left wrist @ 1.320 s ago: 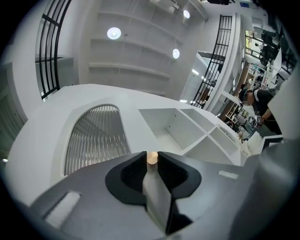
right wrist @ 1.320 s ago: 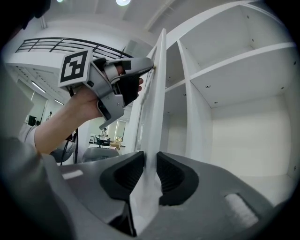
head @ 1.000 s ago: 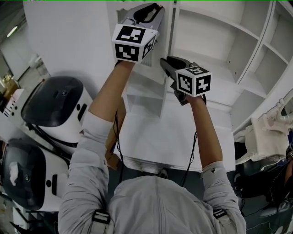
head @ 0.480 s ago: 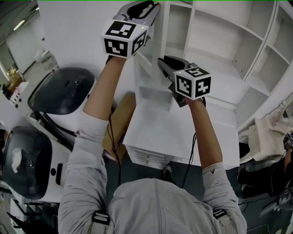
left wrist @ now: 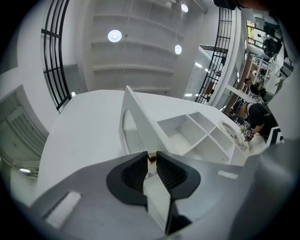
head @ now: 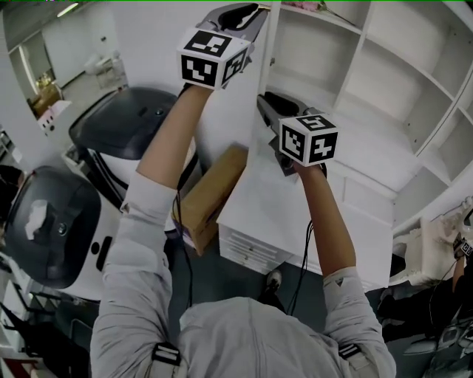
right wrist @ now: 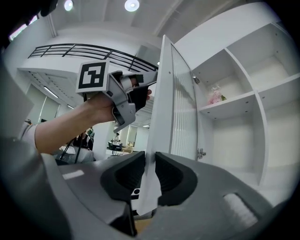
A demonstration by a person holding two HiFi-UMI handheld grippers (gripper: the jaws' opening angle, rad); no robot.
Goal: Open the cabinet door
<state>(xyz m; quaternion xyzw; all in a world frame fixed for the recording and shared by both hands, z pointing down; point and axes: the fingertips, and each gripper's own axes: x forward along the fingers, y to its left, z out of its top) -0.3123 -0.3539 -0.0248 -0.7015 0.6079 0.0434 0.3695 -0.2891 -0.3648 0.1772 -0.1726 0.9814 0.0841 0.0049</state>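
The white cabinet door (head: 264, 74) with its ribbed panel stands swung out from the cabinet, edge-on in the head view. My left gripper (head: 244, 15) is high on the door's free edge. My right gripper (head: 267, 103) is lower on the same edge. In the left gripper view the door (left wrist: 138, 124) runs between the jaws of the left gripper (left wrist: 152, 161), which are closing on the edge. In the right gripper view the door (right wrist: 174, 93) passes between the jaws of the right gripper (right wrist: 150, 173), also closing on it. The left gripper (right wrist: 136, 96) shows there too.
Open white shelves (head: 384, 66) lie right of the door, with a small pink thing (right wrist: 215, 96) on one and a hinge (right wrist: 201, 152) on the inner wall. A white drawer unit (head: 295, 214) and cardboard box (head: 211, 196) sit below. Two black-and-white machines (head: 126, 133) stand left.
The door has swung further out from the shelves, with both grippers moving along on its edge. More of the open shelves shows, and the cardboard box has come into view.
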